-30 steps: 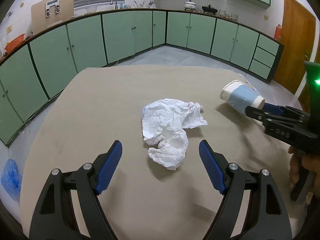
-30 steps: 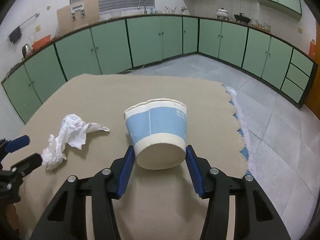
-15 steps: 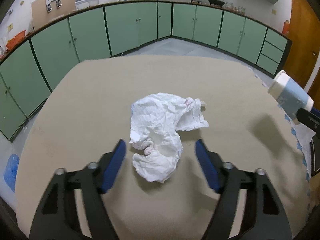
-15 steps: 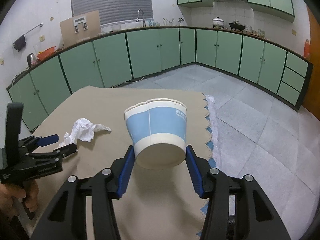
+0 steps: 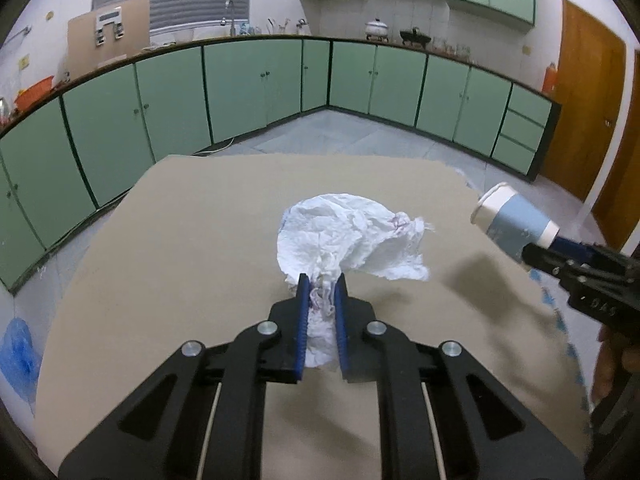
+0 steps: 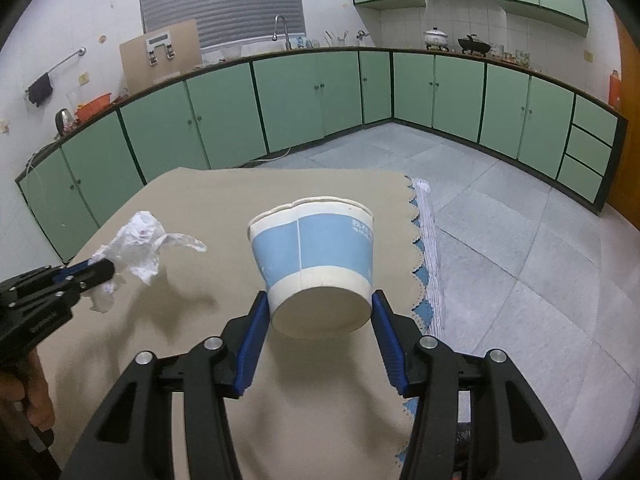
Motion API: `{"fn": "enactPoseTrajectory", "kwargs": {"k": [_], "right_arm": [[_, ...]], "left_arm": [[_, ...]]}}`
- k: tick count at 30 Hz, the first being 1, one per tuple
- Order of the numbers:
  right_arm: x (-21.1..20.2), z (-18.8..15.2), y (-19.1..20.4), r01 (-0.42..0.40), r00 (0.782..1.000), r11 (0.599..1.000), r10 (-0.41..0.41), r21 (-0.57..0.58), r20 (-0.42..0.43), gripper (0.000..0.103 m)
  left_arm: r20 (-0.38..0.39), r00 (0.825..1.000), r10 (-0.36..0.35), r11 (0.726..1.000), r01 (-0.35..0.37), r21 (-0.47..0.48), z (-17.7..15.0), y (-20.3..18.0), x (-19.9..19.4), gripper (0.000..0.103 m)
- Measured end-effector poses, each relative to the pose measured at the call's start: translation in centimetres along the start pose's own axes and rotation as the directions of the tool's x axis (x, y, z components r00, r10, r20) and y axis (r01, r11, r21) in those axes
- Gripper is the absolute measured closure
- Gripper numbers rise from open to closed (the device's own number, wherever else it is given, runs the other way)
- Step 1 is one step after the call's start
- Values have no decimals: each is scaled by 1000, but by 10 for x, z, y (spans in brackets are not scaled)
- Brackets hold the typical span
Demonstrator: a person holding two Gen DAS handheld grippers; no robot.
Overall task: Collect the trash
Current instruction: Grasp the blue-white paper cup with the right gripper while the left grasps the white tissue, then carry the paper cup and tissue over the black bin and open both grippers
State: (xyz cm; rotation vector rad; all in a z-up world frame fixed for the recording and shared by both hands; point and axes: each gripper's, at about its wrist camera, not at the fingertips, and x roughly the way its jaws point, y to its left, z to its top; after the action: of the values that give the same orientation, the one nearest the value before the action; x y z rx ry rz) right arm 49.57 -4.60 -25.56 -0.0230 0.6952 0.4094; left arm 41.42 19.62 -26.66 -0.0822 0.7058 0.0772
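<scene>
**Tissue caught, cup already up**

The tissue (image 5: 344, 236) sits pinched in the left claw (image 5: 322, 286), whose jaws have just closed on it, lifting it off the worktop (image 5: 160, 248). The right claw (image 6: 318, 312) holds the cup (image 6: 316, 264) clear, near the edge. Both pieces seem ready for binning; no bin shows, nothing blocks

Even indoor light — soft shadows, sharp centre, edges fisheye-bent and dark-cornered.

The paper cup's (image 6: 316, 256) mouth faces away (inside unseen); the tissue's (image 5: 344, 236) lower end hides between pads.
</scene>
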Motion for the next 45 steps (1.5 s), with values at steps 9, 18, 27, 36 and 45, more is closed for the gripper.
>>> {"fn": "enactPoseTrajectory", "kwargs": {"k": [9,18,27,36,45], "right_arm": [[-61,-1,12,-15,998,1000,14,3,60,52],[-148,-27,10,-11,995,1000,9,13,99,52],[-223,-81,-37,99,990,991,-106,85,88,52],[-256,-158,-119,247,969,940,-246,236,-36,52],[-227,-201,-167,297,953,899,-256,322,-164,52]], "left_arm": [[28,1000,-6,999,7,-37,-7,0,-69,93],[47,996,-70,998,70,3,-32,-33,-138,93],[15,979,-204,972,201,126,-62,-118,-168,93],[-83,937,-341,905,351,239,-98,-220,-154,93],[-223,905,-363,860,417,295,-138,-297,-102,93]]}}
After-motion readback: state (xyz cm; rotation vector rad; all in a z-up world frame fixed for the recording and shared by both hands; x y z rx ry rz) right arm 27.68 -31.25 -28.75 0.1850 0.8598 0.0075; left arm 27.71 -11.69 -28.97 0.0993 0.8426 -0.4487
